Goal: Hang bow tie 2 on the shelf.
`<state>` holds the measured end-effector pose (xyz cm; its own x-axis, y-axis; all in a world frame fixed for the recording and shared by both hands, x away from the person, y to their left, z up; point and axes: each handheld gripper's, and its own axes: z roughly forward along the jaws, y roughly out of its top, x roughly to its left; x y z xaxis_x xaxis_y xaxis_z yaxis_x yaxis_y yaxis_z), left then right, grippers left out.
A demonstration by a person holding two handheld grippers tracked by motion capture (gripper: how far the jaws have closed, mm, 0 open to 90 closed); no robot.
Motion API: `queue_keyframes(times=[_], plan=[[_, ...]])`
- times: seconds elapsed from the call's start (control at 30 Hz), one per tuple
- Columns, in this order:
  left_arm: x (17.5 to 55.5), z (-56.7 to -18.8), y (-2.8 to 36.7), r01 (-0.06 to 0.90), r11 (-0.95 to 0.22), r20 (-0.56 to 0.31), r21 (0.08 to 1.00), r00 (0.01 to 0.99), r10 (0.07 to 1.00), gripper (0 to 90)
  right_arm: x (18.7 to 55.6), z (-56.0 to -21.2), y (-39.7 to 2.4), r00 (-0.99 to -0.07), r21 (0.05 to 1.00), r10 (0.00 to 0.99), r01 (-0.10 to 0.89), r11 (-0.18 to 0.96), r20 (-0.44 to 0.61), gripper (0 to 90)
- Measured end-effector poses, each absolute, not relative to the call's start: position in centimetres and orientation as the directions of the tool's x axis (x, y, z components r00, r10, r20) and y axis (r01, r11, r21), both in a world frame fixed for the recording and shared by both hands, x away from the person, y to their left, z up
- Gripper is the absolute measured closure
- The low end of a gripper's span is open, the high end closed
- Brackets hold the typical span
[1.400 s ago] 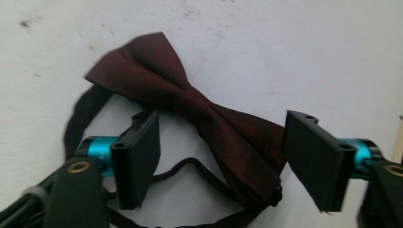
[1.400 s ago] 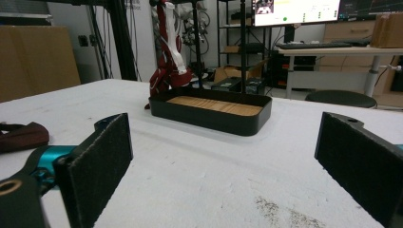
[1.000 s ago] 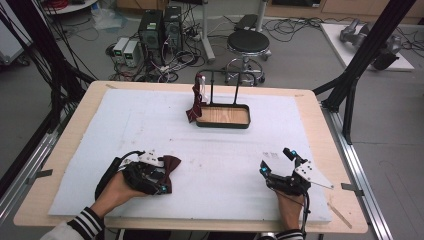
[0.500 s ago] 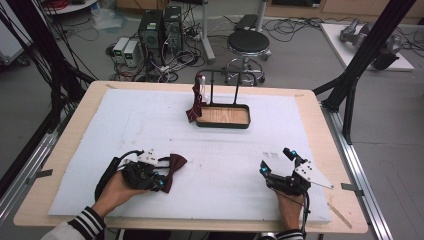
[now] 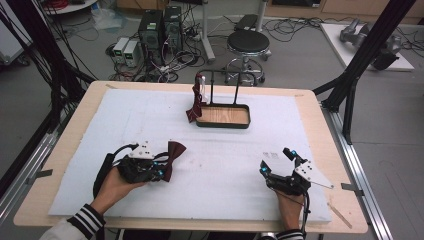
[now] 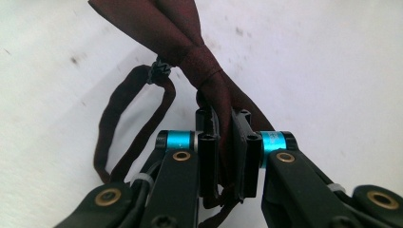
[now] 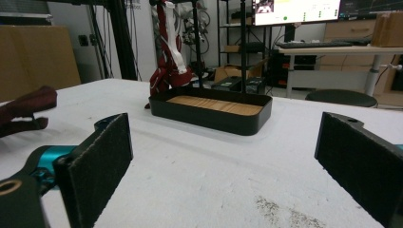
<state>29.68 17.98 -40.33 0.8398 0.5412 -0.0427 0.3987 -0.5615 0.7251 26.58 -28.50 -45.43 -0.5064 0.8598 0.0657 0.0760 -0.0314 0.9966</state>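
A dark red bow tie (image 5: 175, 150) lies on the white mat at the front left. My left gripper (image 5: 161, 172) is shut on one wing of it, and the other wing sticks up to the right. In the left gripper view the pads (image 6: 209, 142) pinch the cloth just below the knot of the bow tie (image 6: 199, 57), and its strap loop (image 6: 119, 128) lies on the mat. My right gripper (image 5: 275, 161) rests at the front right, open with nothing between its jaws (image 7: 223, 156). The held bow tie (image 7: 26, 109) shows at the left edge of the right gripper view.
A black tray (image 5: 223, 124) with a wooden floor and a two-post rack stands at the back middle; another red bow tie (image 5: 196, 102) hangs from its left post. The same tray (image 7: 209, 121) faces my right gripper. A stool (image 5: 248, 42) and computers (image 5: 160, 25) stand beyond the table.
The left gripper has shifted slightly and the bow tie's free wing now sticks out farther to its right. The right gripper has not moved.
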Motion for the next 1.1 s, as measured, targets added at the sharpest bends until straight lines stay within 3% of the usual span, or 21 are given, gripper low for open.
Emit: queue_keyframes(times=[0.73,1.1], plan=[[31.7,-38.4,19.2,0.254,-0.444,0.006,0.859,0.864,0.504,82.1,26.7,-45.2,-28.6,-0.497,0.997,0.866,0.076,-0.024,0.059,4.4],[32.6,-37.5,18.8,0.201,-0.424,0.023,0.883,0.883,0.468,82.0,27.1,-41.7,-28.1,-0.571,0.998,0.819,0.046,-0.046,0.064,3.5]])
